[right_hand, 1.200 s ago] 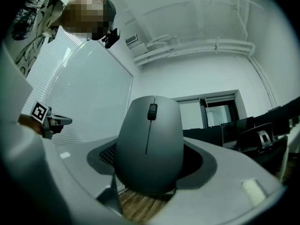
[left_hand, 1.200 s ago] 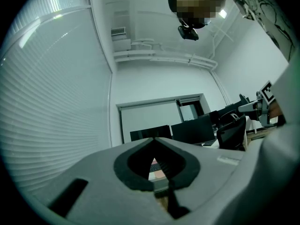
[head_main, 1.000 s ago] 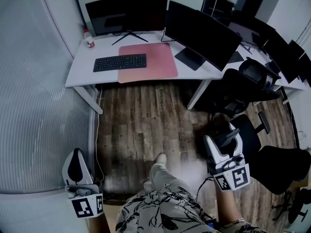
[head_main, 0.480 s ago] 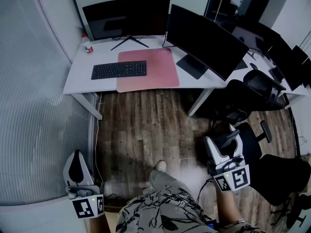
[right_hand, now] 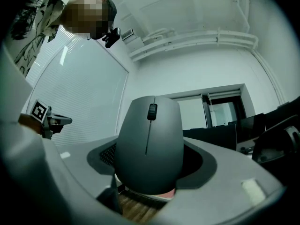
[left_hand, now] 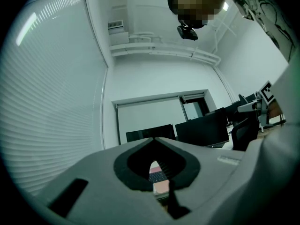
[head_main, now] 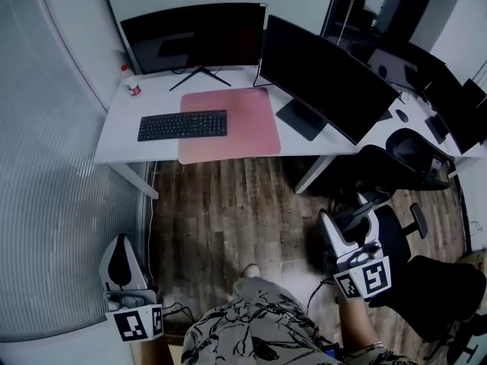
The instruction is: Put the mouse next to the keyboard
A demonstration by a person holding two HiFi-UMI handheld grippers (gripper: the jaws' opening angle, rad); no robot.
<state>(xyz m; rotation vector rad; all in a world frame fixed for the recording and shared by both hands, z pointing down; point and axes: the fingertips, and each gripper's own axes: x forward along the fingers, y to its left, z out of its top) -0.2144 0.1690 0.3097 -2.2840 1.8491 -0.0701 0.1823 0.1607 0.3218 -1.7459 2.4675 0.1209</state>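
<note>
Far ahead across the wood floor (head_main: 221, 204), a white desk (head_main: 114, 128), bearing two dark monitors (head_main: 190, 29), a pink mat (head_main: 236, 120) and a black keyboard (head_main: 183, 125) lying partly over that mat's left edge; bare pink just to the right of the keys, to all appearance the natural landing spot. Down near the body, the left gripper (head_main: 120, 243) pressed together bar a sliver, pinching nothing, with only a glimpse of keys and mat through the slit. The right gripper (head_main: 346, 223) clamped on the mouse (right_hand: 149, 144), carried in the air well apart from the desk, wheel end pointing outward, flanks caught between the dark pads. Judged light and rigid, with a smooth moulded shell: likely slippery, and rounded enough to squirt forward if squeezed near the nose. Best held as here, across the two sides at the widest part and low on the body, firmly but with no crushing force, clear of the wheel (right_hand: 151, 112) and the buttons. Probably tolerant of a small knock, yet better set down flat on its belly than dropped, then released with a wide opening to avoid dragging it along
</note>
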